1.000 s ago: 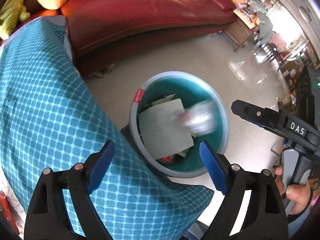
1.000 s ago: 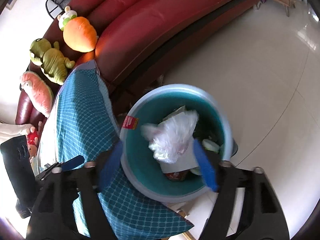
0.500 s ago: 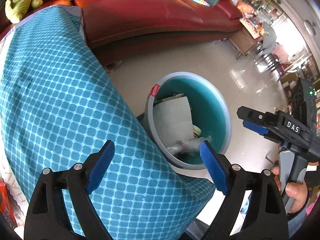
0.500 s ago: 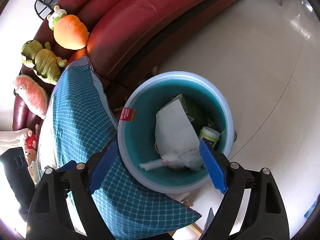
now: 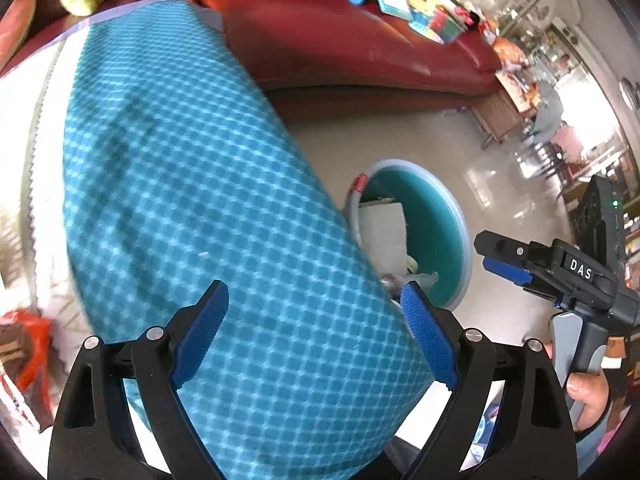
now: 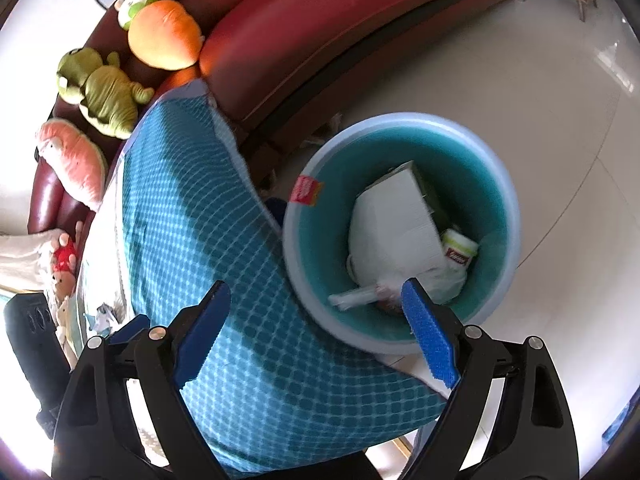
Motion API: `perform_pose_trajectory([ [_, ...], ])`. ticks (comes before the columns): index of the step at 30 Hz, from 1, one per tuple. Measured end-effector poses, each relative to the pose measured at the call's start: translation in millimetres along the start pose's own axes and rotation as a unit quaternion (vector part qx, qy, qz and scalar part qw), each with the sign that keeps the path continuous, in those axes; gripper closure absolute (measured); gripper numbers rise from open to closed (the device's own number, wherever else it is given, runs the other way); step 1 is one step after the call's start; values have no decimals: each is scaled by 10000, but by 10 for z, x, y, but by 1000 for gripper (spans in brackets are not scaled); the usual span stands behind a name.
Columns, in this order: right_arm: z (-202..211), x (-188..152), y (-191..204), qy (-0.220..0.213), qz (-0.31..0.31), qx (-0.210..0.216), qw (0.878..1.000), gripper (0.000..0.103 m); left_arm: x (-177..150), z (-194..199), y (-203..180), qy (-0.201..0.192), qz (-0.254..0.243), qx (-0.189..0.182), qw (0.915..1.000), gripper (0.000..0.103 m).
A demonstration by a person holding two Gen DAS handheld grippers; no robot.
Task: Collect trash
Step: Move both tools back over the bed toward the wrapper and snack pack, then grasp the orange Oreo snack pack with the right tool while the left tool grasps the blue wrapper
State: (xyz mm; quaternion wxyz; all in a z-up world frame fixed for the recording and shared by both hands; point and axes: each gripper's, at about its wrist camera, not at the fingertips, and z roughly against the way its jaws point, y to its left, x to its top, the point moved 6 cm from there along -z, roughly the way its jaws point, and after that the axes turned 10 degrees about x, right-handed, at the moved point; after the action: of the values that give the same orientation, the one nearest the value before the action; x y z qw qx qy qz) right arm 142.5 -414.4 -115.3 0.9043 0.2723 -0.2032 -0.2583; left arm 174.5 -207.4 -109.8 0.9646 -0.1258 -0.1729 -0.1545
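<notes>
A round teal trash bin stands on the floor beside a table draped in blue-checked cloth. Inside it lie a white cardboard box, a small lidded cup and a crumpled white plastic bag. My right gripper hangs above the bin's near edge and the cloth; its jaws are opening and nothing is between them. My left gripper stands open and empty over the cloth. From there the bin lies to the right, half hidden by the cloth, with the right gripper beyond it.
A red leather sofa curves behind the bin, with plush toys at its left end and books further along. A wooden side table stands at its far end. Glossy floor surrounds the bin. Red packaging lies at the left.
The white bag left my right gripper and fell into the bin, and those jaws spread wider. My left gripper swung left over the cloth, so the bin slid rightward in its view.
</notes>
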Motion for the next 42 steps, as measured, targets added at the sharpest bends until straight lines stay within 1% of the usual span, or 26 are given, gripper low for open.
perform_pose_trajectory([
  [3,-72,-63,192,68,110,46,9999,20,-37,148,273,-87,173,33,9998,14],
  [9,-231,-214,657,243,468,42,9986,20,-137,422,702,-252,424,121,9987,14],
  [15,-372,-357,1083,386,790,44,9961,20,-256,671,1195,-405,739,254,9961,14],
  [18,-474,-463,1317,492,972,46,9940,20,-283,774,1356,-482,830,316,9949,14],
  [24,-713,-710,1812,784,1338,131,9878,20,-420,1009,1824,-614,1035,496,9915,12],
  [30,-980,-956,2266,1118,1652,261,9795,20,-583,1225,2378,-742,1241,803,9862,12],
  [33,-1163,-1112,2476,1366,1804,305,9736,20,-679,1328,2656,-799,1348,975,9828,11],
  [38,-1416,-1331,2700,1670,1963,319,9657,20,-780,1467,3002,-890,1510,1134,9780,11],
  [42,-1622,-1471,2805,1889,1948,336,9619,20,-844,1529,3194,-906,1607,1183,9757,11],
])
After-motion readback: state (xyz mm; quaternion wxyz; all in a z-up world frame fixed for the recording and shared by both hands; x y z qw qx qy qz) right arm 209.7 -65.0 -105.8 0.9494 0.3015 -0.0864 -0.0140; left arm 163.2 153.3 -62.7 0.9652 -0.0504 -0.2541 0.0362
